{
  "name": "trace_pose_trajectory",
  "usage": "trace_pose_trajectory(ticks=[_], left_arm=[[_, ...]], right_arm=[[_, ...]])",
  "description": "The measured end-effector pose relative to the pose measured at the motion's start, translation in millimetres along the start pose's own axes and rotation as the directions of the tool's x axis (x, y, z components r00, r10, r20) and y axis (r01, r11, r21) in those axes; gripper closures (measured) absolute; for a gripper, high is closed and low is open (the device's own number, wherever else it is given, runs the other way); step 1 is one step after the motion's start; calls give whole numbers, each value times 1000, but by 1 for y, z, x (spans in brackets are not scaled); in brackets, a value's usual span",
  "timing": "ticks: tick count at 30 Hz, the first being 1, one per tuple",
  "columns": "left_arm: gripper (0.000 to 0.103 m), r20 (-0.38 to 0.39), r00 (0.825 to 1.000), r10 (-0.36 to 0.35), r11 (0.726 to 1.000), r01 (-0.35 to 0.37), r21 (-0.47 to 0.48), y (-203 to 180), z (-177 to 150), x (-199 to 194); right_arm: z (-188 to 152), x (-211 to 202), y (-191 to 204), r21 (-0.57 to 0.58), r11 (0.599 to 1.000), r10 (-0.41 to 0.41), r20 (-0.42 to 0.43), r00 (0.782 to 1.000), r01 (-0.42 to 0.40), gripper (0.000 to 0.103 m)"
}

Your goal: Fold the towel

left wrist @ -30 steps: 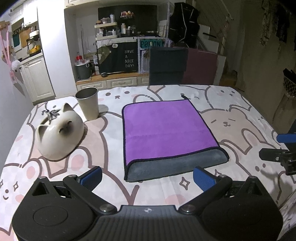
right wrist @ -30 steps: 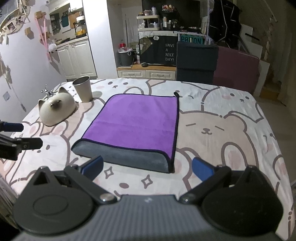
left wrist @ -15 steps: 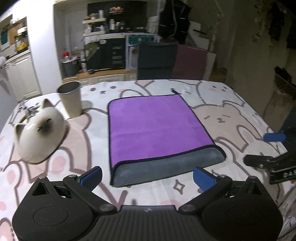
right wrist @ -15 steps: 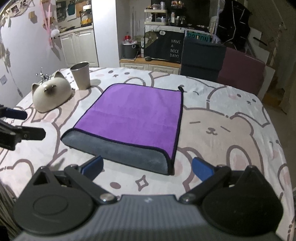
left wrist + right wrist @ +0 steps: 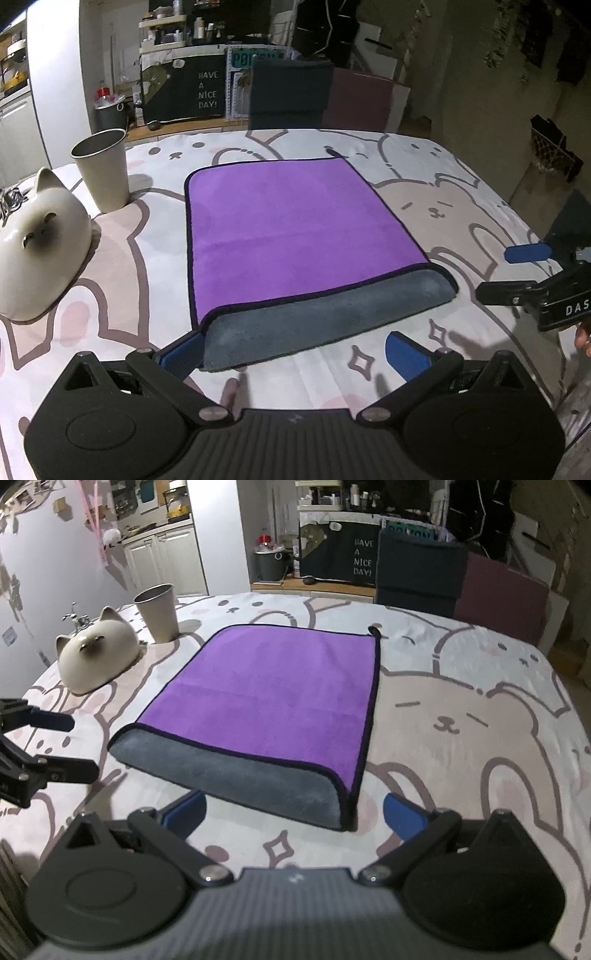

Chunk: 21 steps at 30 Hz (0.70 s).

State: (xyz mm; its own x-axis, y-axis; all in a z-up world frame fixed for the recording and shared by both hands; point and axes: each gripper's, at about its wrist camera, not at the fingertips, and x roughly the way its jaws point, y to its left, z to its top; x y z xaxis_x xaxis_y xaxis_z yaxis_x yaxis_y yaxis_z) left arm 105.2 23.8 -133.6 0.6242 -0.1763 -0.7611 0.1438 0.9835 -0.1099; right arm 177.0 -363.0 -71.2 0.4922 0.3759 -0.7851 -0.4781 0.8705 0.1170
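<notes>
**Towel folded once, both grippers closing in on the near edge**

While the table [image 5: 461, 192], spread with a cartoon-bear cloth, fills both views, the towel [image 5: 295, 229] lies flat at its middle, purple face up with a grey band rolled over along the near side. That rounded grey edge reads as a fold, so I judge one fold done; the piece is still broad, and at least one more fold seems left.

To the left of the towel sit a cat-shaped ceramic piece [image 5: 40, 243] and, just behind it, a metal cup [image 5: 101, 170], both well apart from the cloth.

The left gripper [image 5: 295, 350] is spread wide and holds nothing; its left blue pad is right at the near left corner of the grey band, though I cannot tell whether it touches. The right gripper [image 5: 293, 812] is likewise wide open and empty, straddling the near right corner.

Compared with a second ago, both cameras sit nearer to the towel, the near corners now reaching the fingertips. The towel itself lies as it did, and each gripper shows larger in the other's view.
</notes>
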Motion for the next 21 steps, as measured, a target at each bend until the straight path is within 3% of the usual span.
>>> trace_pose_trajectory(ticks=[9,15,20,21], left_arm=[[2,-13,1000,16,999,-16,-41,32,3,26],[2,-17,998,-58,997,57,-57,60,5,39],[3,-59,997,-57,998,57,-2,68,7,53],[7,-75,995,-66,998,67,5,69,7,56]], right_arm=[[-2,28,-33,-5,991,135,36,990,-135,0],[-1,42,-51,-10,995,104,43,994,-104,0],[2,50,-62,-25,990,141,29,990,-141,1],[5,53,-64,-23,989,145,7,989,-144,7]])
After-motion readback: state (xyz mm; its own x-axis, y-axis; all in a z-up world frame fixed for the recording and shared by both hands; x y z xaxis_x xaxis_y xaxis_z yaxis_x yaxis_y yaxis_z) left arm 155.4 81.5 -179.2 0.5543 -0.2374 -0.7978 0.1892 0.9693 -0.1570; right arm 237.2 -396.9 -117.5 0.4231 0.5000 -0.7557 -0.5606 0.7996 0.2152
